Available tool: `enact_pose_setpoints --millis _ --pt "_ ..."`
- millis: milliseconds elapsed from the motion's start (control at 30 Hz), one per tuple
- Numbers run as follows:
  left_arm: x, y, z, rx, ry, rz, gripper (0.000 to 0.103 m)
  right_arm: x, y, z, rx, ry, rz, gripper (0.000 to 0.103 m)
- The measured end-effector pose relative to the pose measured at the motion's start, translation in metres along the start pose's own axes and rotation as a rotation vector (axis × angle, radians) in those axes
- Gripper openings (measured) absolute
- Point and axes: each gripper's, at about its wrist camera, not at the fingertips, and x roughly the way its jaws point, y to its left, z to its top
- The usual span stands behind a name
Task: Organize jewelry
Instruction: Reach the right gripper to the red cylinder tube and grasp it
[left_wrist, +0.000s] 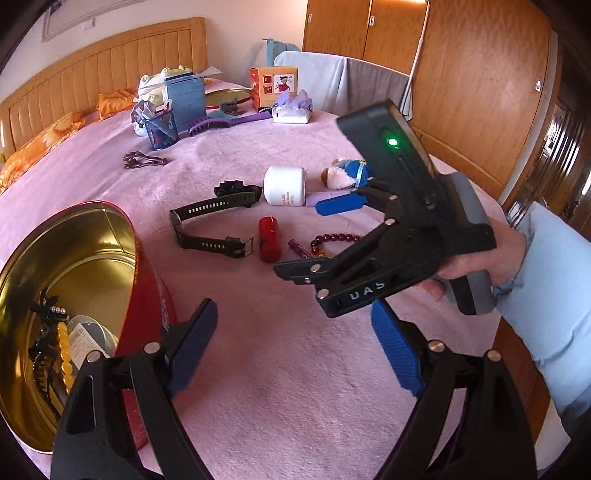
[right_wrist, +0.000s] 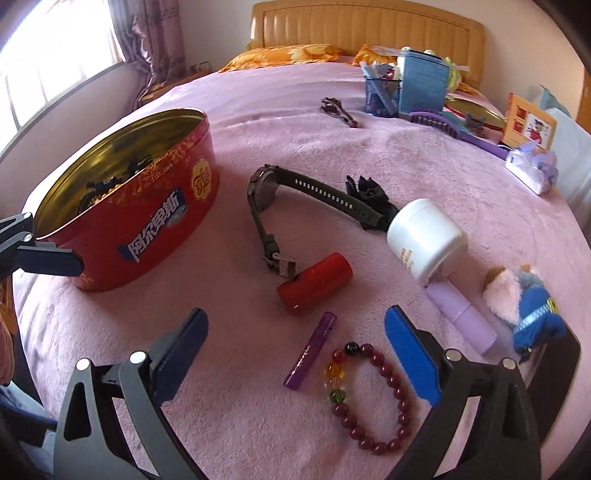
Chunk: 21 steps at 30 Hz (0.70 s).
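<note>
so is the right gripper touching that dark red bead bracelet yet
Apart. The right wrist view shows the right gripper open, with the bead bracelet lying on the pink blanket between its fingers, blanket visible on either side.

Bead bracelet (left_wrist: 334, 240) partly hidden behind right gripper (left_wrist: 325, 236); red tin (left_wrist: 147, 295) contents partly obscured by its wall; tin cut off at frame edge.

One watch (right_wrist: 295, 195), one bracelet (right_wrist: 373, 398), one tin (right_wrist: 147, 221)

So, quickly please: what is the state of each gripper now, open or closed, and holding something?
Left gripper: open, holding nothing, beside the red tin.
Right gripper: open, holding nothing, above the bead bracelet.
</note>
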Motion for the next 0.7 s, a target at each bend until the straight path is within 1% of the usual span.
enact_pose_setpoints --millis 133,233,367,400,433,467,500,700 --pt "0.016 -0.007 -0.001 0.008 0.024 0.002 0.083 0.018 -0.005 0.011 -0.058 0.01 0.013 0.097" --pt "0.023 -0.011 -0.005 0.021 0.04 0.008 0.083 0.031 -0.01 0.018 -0.075 0.032 0.054 0.097" --pt "0.026 -0.01 -0.012 0.008 0.047 -0.013 0.083 0.048 -0.013 0.024 -0.09 0.063 0.095 0.096" --pt "0.027 -0.01 -0.013 0.005 0.05 -0.014 0.083 0.052 -0.013 0.023 -0.099 0.084 0.095 0.081" --pt "0.027 -0.01 -0.014 0.004 0.052 -0.013 0.083 0.055 -0.012 0.023 -0.115 0.113 0.083 0.059" --pt "0.027 -0.009 -0.015 0.005 0.055 -0.011 0.083 0.057 -0.01 0.021 -0.133 0.132 0.076 0.059" --pt "0.027 -0.009 -0.016 0.006 0.055 -0.009 0.083 0.056 -0.008 0.02 -0.143 0.125 0.075 0.059" --pt "0.019 -0.004 -0.014 -0.027 0.029 -0.028 0.083 0.027 -0.007 0.011 -0.121 0.041 0.056 0.059"
